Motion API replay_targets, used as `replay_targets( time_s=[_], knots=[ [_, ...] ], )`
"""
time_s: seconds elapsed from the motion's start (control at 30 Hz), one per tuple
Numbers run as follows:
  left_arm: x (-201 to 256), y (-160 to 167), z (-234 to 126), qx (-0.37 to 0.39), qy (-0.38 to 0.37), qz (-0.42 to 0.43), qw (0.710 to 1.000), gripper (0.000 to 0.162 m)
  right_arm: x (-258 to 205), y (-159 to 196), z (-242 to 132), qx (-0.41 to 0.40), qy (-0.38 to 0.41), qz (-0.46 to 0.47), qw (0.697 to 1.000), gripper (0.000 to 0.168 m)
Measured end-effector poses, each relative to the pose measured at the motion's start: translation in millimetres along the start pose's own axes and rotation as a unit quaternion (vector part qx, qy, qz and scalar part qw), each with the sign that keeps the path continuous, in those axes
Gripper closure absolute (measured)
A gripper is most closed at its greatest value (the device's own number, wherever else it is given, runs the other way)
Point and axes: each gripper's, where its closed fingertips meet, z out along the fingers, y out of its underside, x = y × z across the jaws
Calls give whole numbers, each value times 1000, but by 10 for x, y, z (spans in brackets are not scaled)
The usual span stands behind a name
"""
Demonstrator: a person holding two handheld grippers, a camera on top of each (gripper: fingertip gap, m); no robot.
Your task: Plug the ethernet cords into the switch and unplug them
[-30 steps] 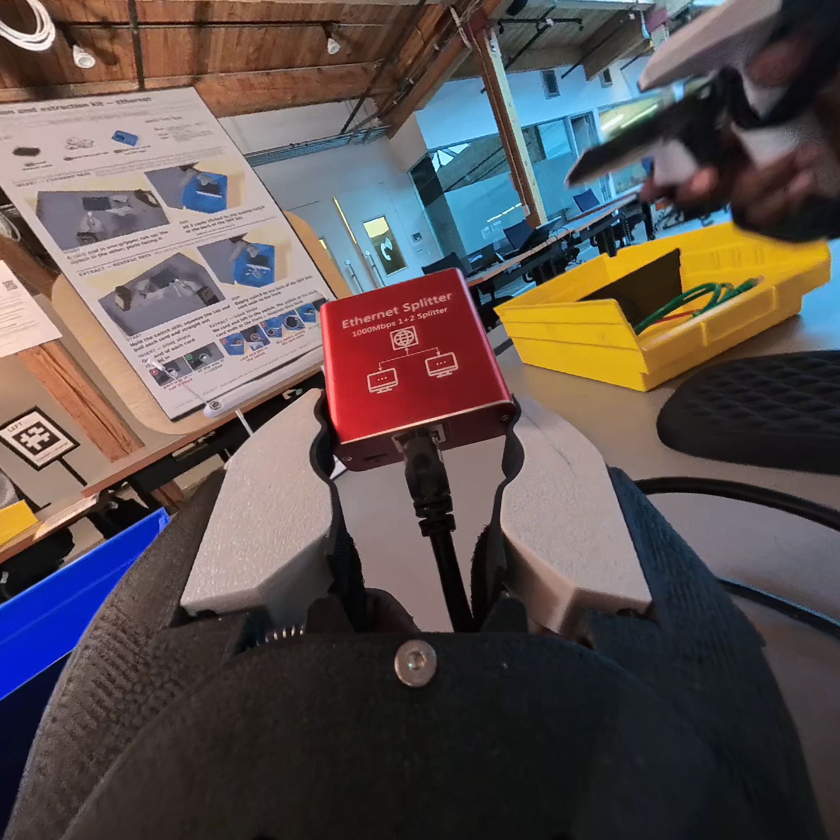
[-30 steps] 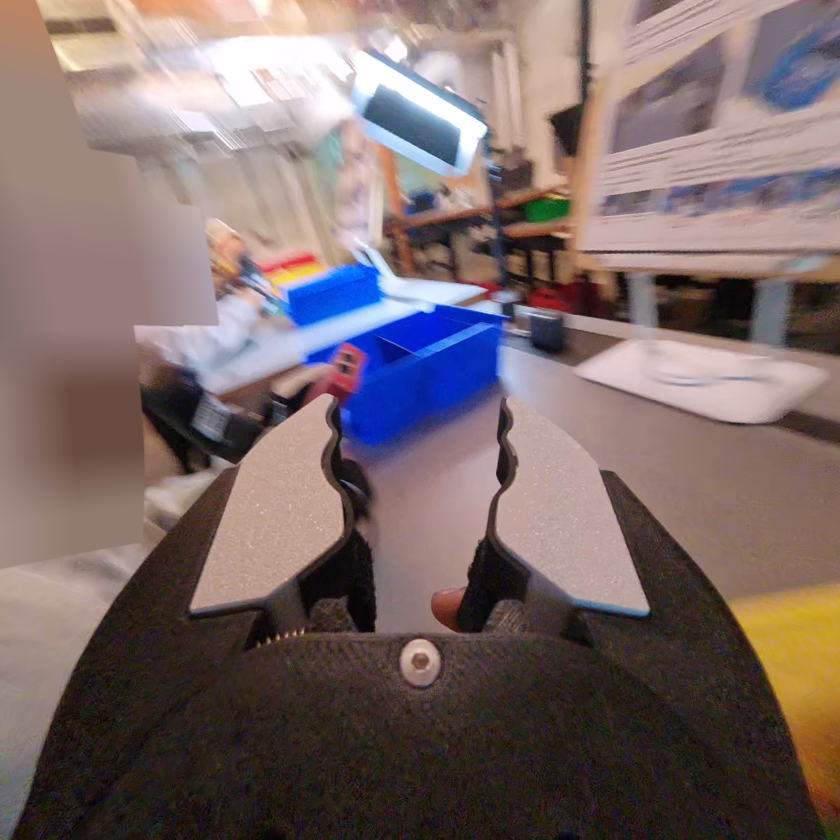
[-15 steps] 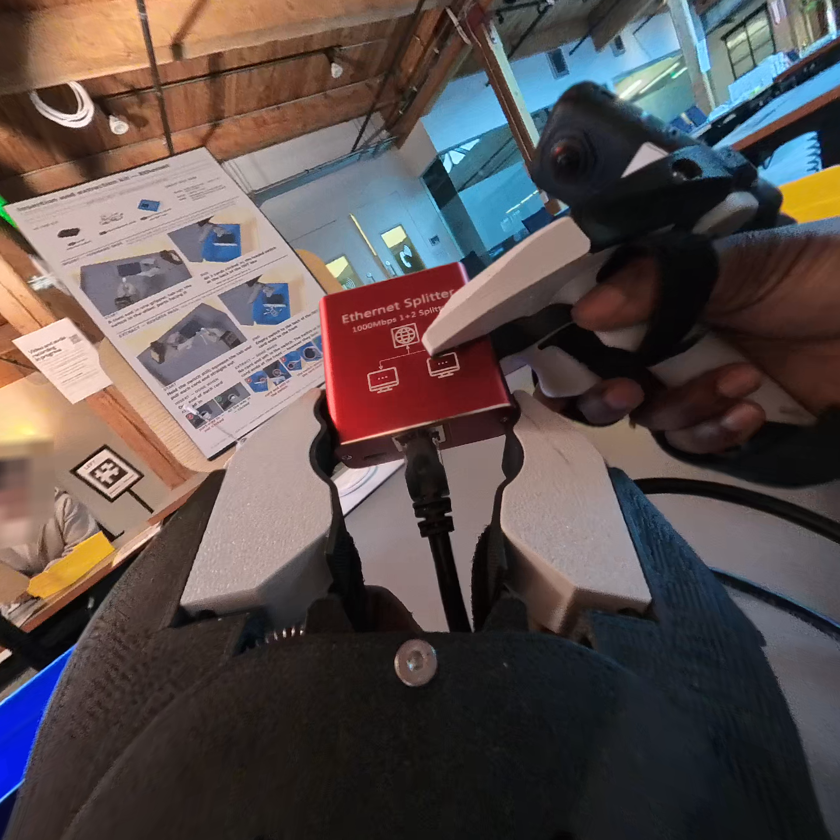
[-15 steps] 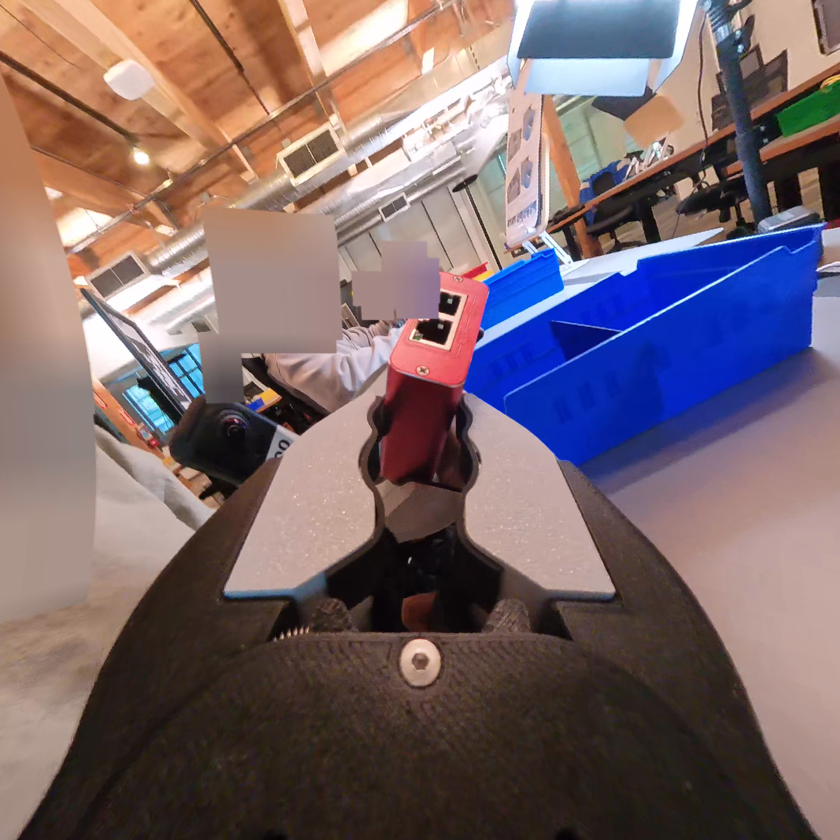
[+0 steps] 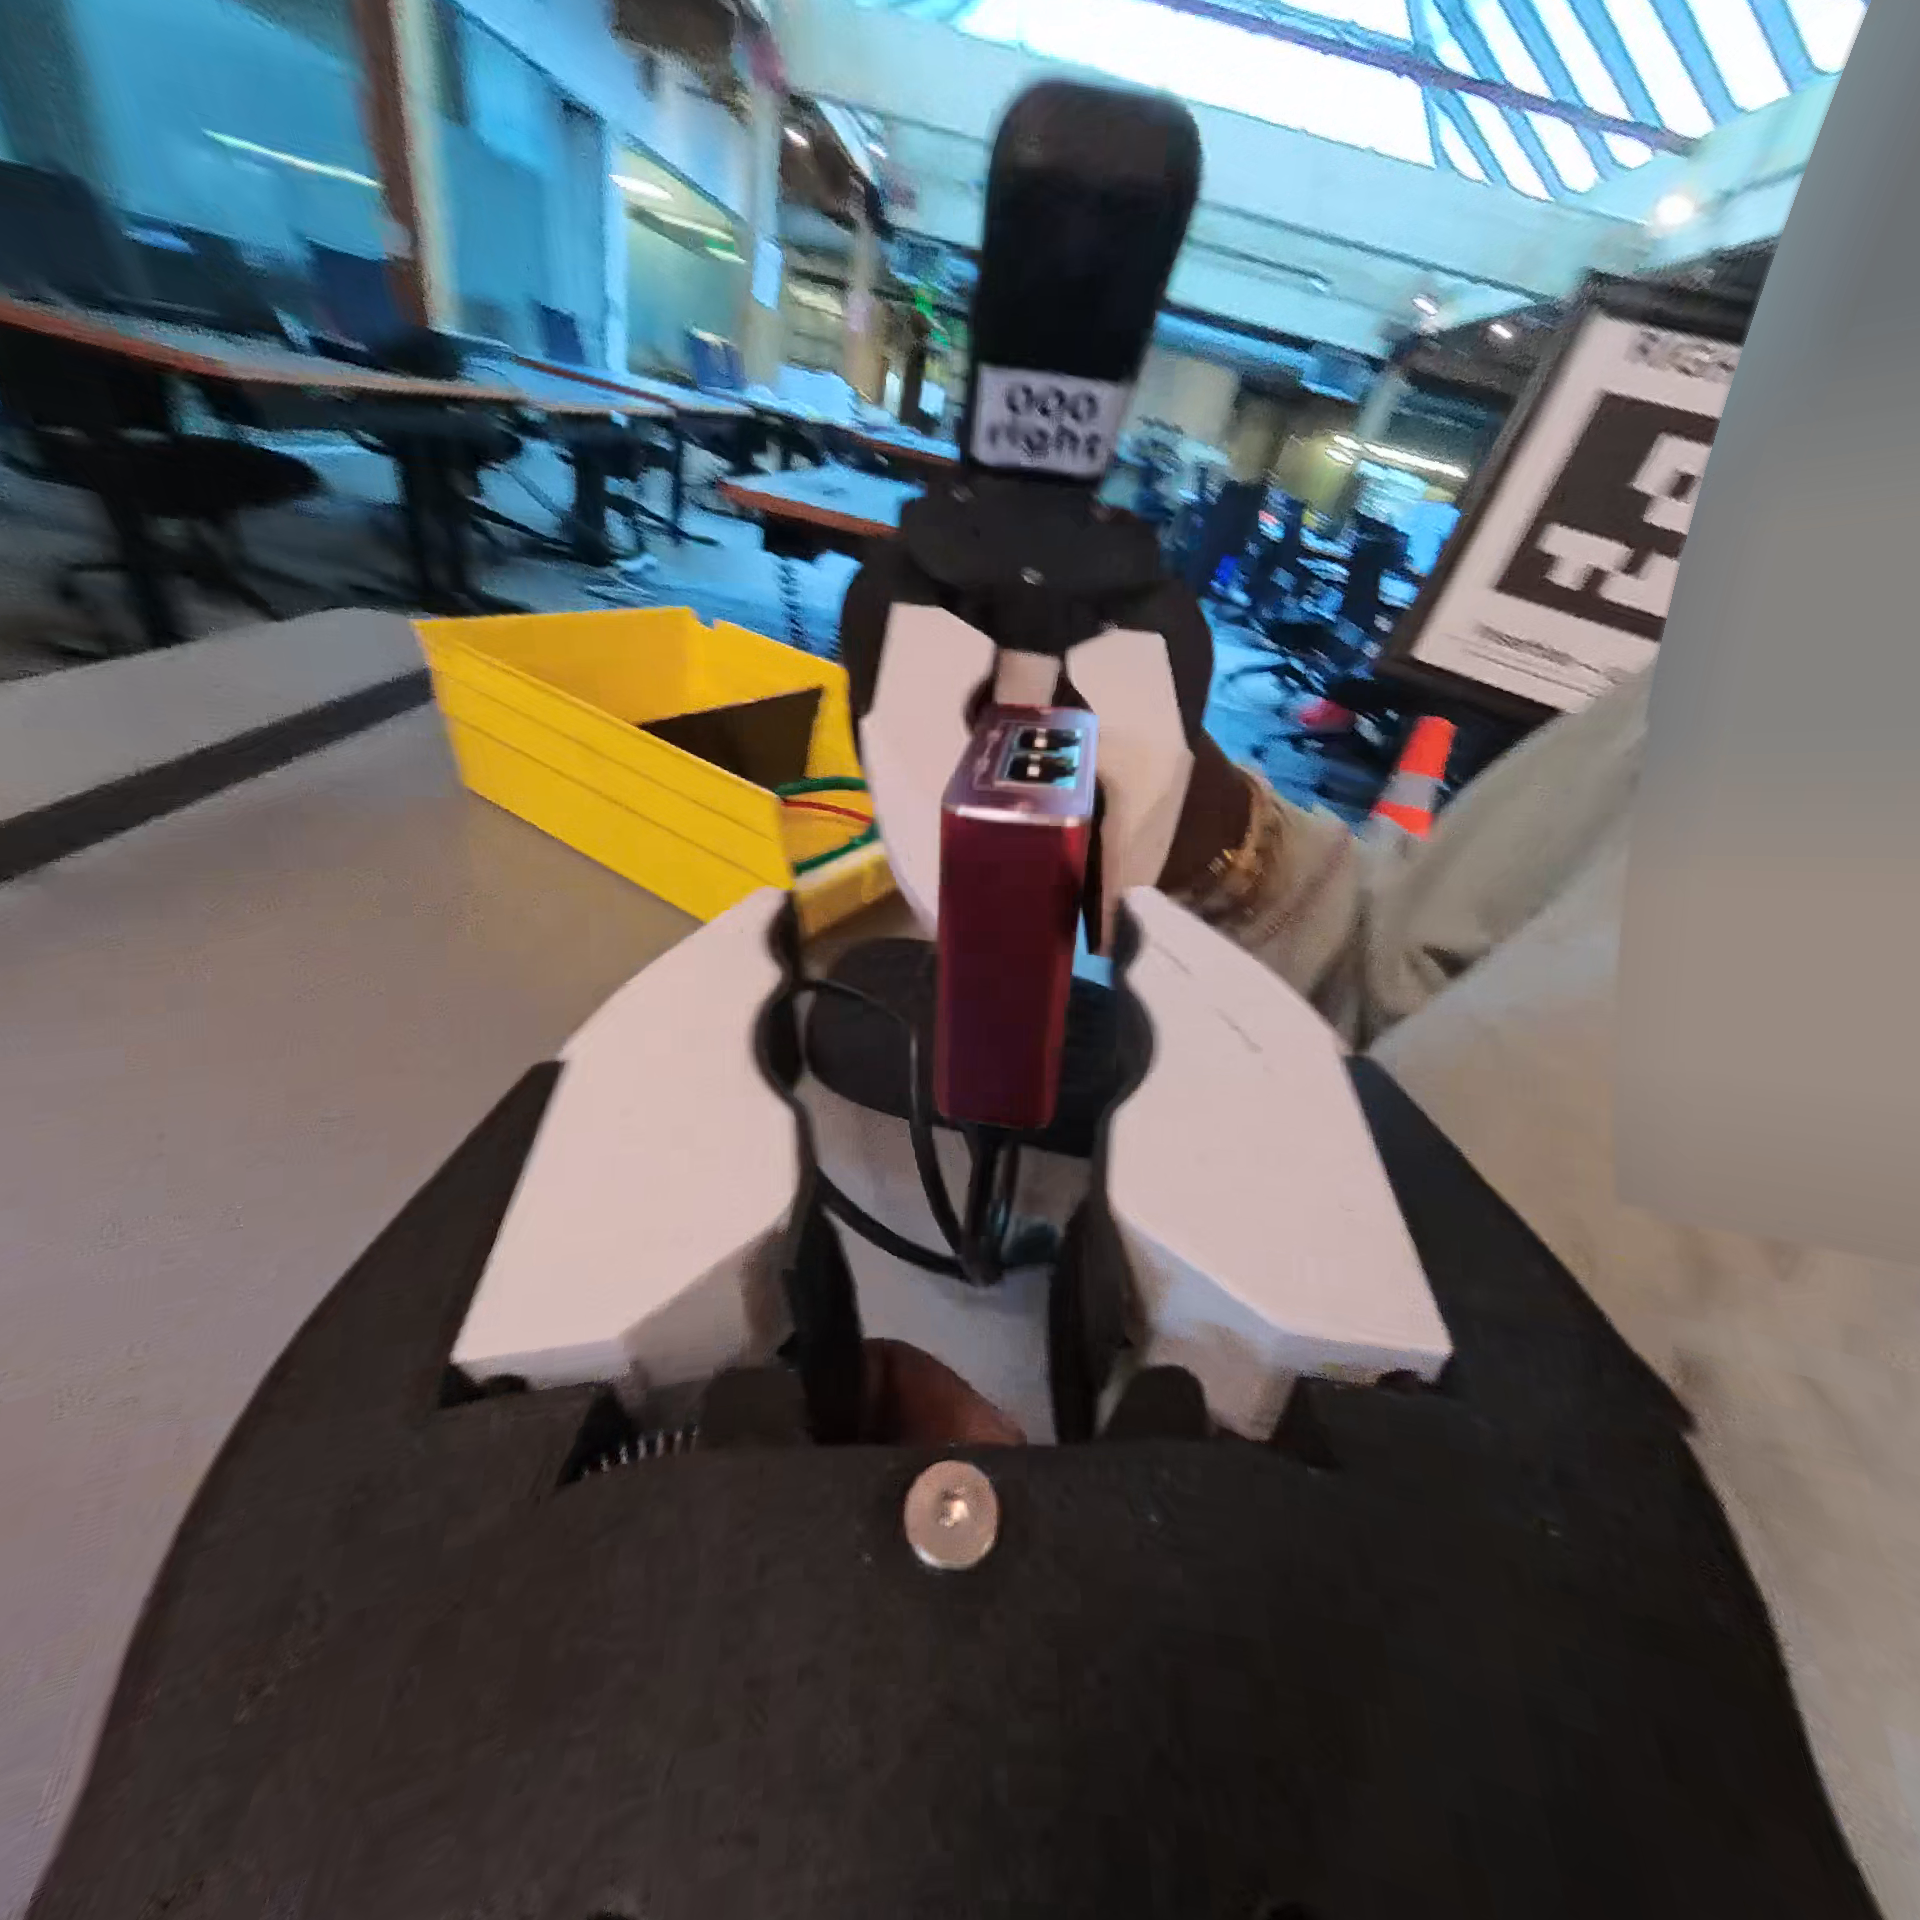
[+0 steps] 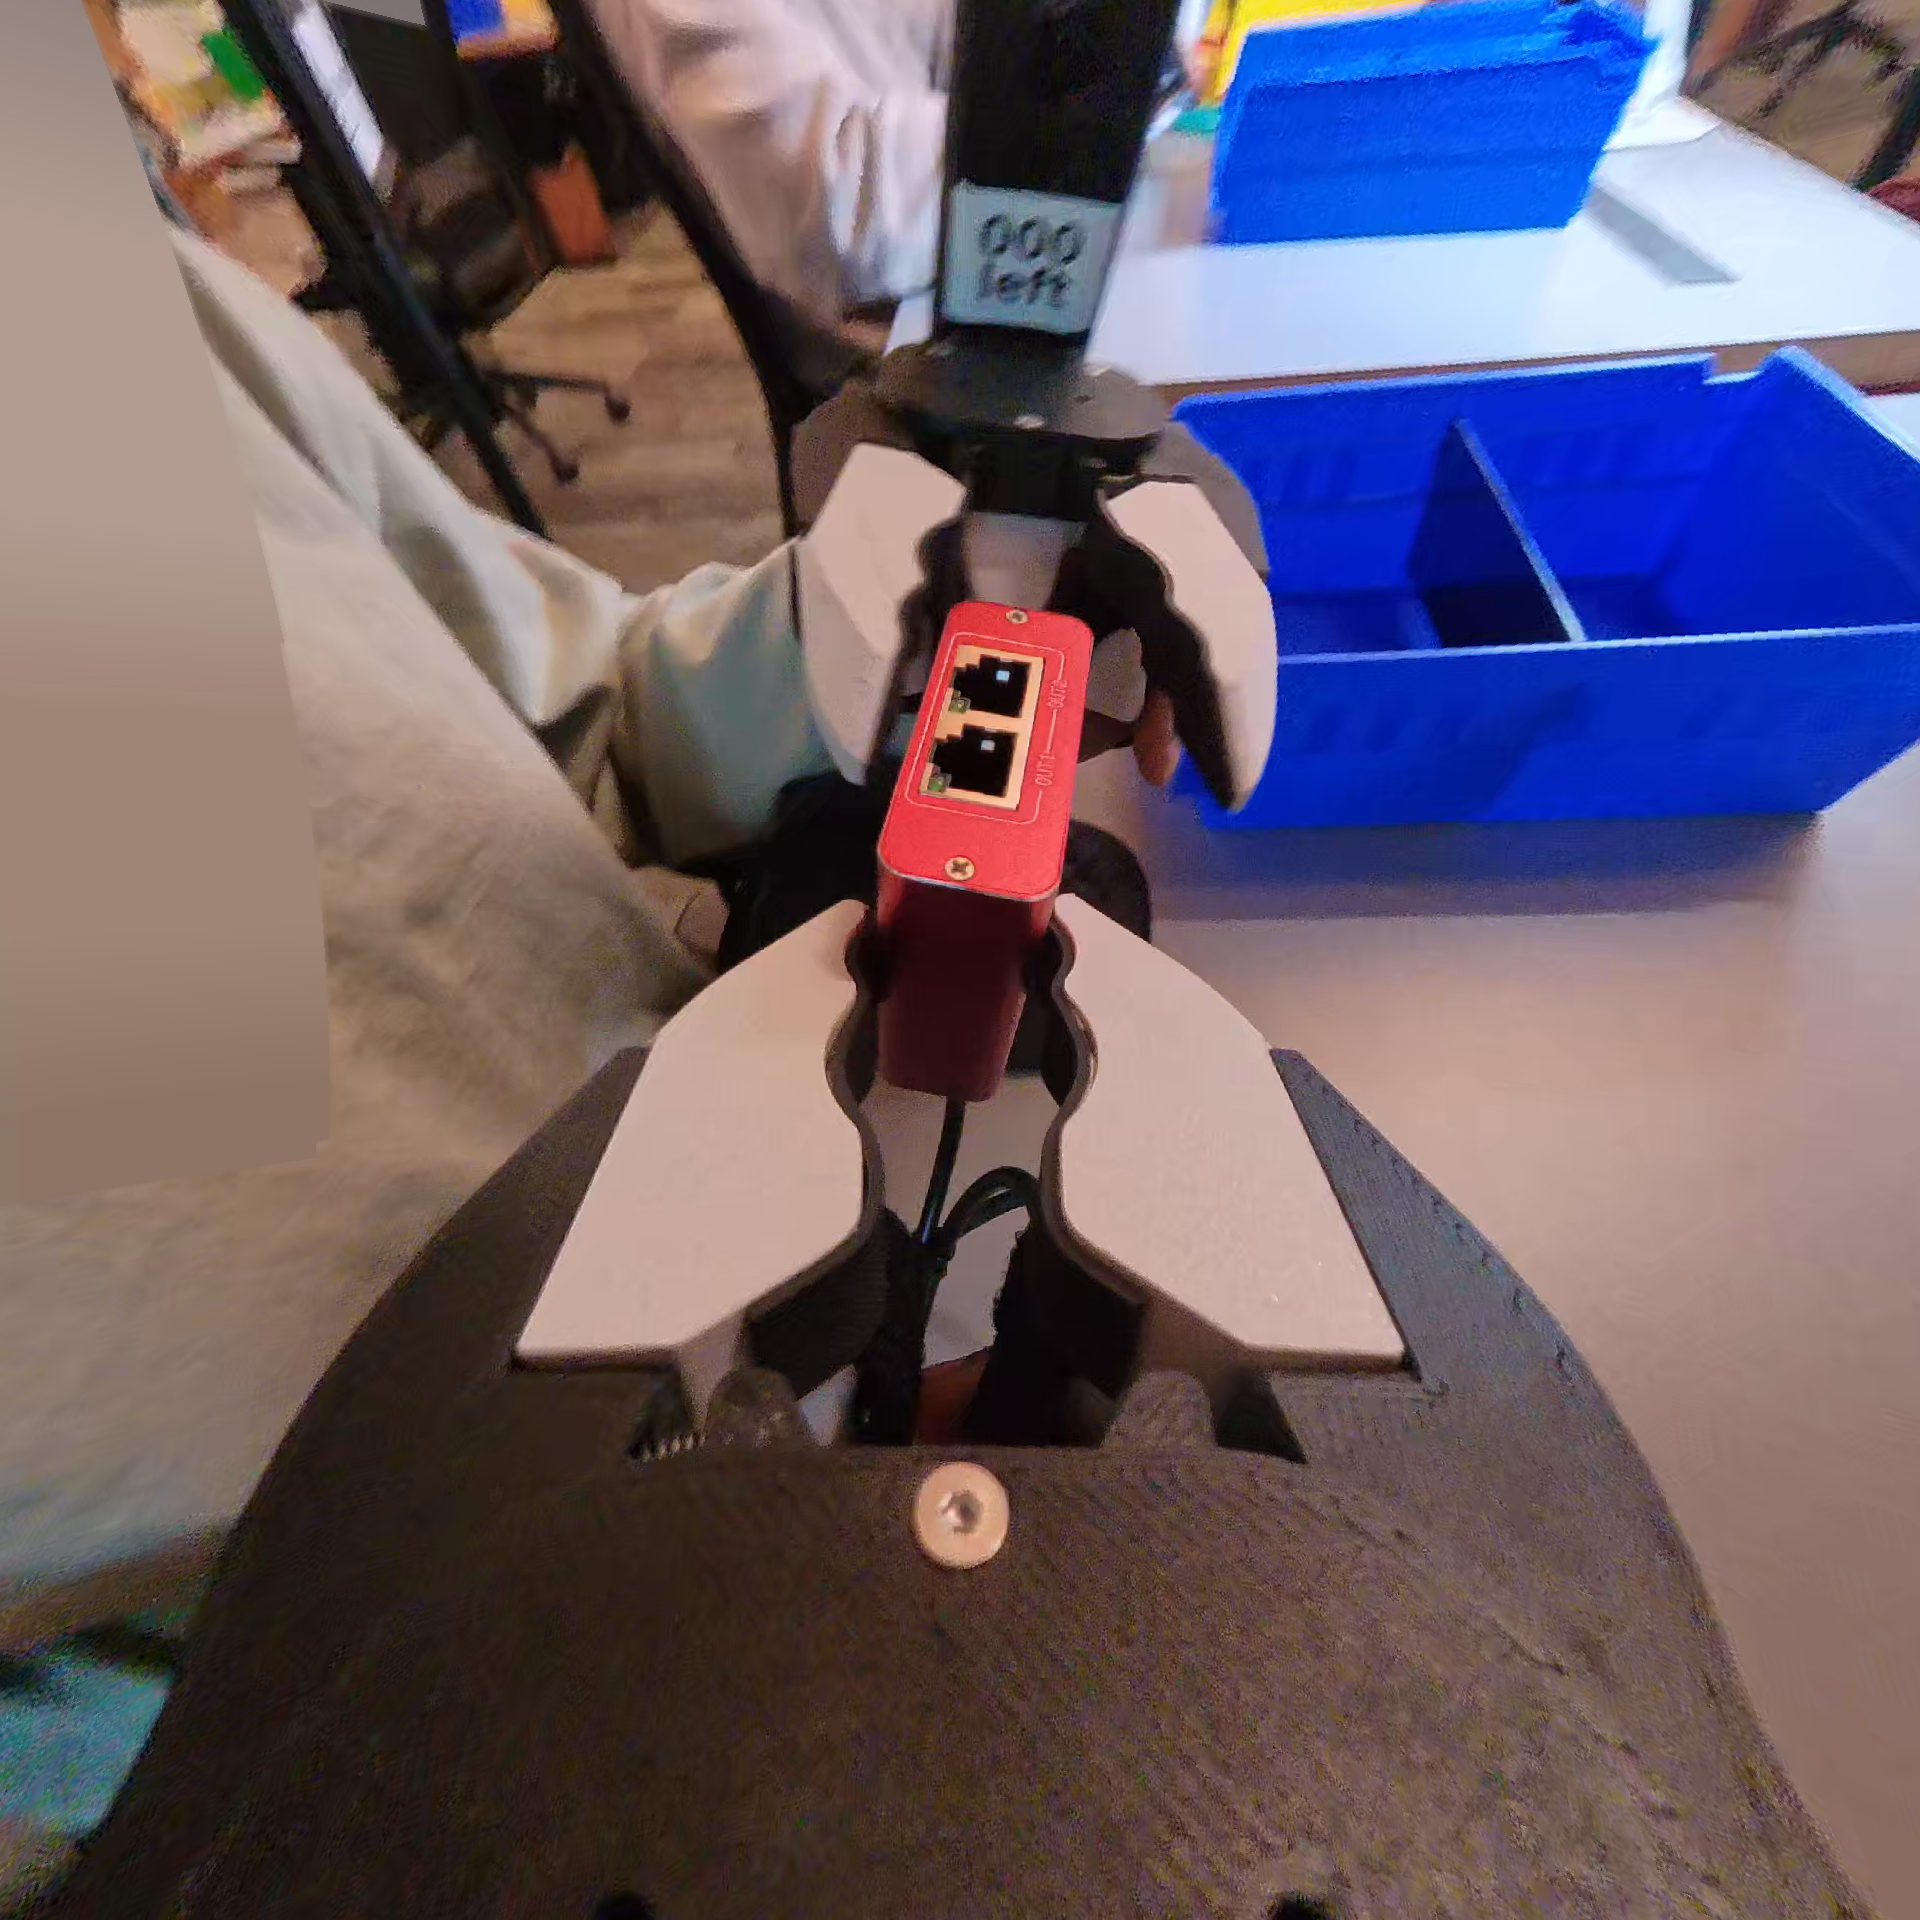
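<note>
A red switch (image 6: 966,914) stands on end with two empty ports (image 6: 987,717) facing up. My right gripper (image 6: 956,935) is shut on its narrow sides near the lower end. A black cord (image 6: 940,1153) is plugged into its underside and hangs down. In the left wrist view the switch (image 5: 1008,935) stands edge-on between my left gripper's (image 5: 956,914) spread fingers, which do not press on it. The right gripper (image 5: 1023,883) faces me there, holding the switch. The black cord (image 5: 977,1195) drops behind my fingers.
A yellow bin (image 5: 623,748) holding green and red cords (image 5: 831,800) sits on the grey table beyond a black round pad (image 5: 862,1029). A blue divided bin (image 6: 1558,623) stands at the right. A person's light sleeve (image 6: 468,779) is at the left. Less than 4 cm separates the two grippers' tips.
My right gripper came in and closed on the switch. My left gripper let go of its wide sides, turned edge-on to it, and its fingers now stand apart from it.
</note>
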Motion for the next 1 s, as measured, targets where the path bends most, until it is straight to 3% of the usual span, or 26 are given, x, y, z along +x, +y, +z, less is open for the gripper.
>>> replay_targets(
  time_s=[0.07,0.17,0.27,0.33,0.43,0.53,0.67,0.9,1.0],
  knots=[
    [93,31,50,-6,25,25,999,135,-26,51,19,-38,-12,-7,999,139],
    [21,-4,76,23,-16,26,999,136,78,93,3,-58,12,-10,998,140],
    [-100,-211,0,136,-63,-14,989,136,233,-104,-52,30,54,12,998,137],
    [-243,-335,-128,212,-102,-50,971,137,378,-242,-171,100,112,21,988,131],
    [-464,-466,-375,334,-162,-114,921,137,494,-347,-336,181,221,0,958,112],
    [-562,-474,-475,407,-179,-172,879,137,455,-308,-267,200,333,-76,919,93],
    [-526,-445,-366,422,-184,-187,868,137,452,-244,-29,184,420,-113,881,77],
    [-392,-397,-162,418,-185,-185,870,137,552,-204,63,146,448,-129,872,98],
    [-366,-347,-124,403,-173,-184,880,137,532,-158,36,126,431,-144,882,99]
  ],
)
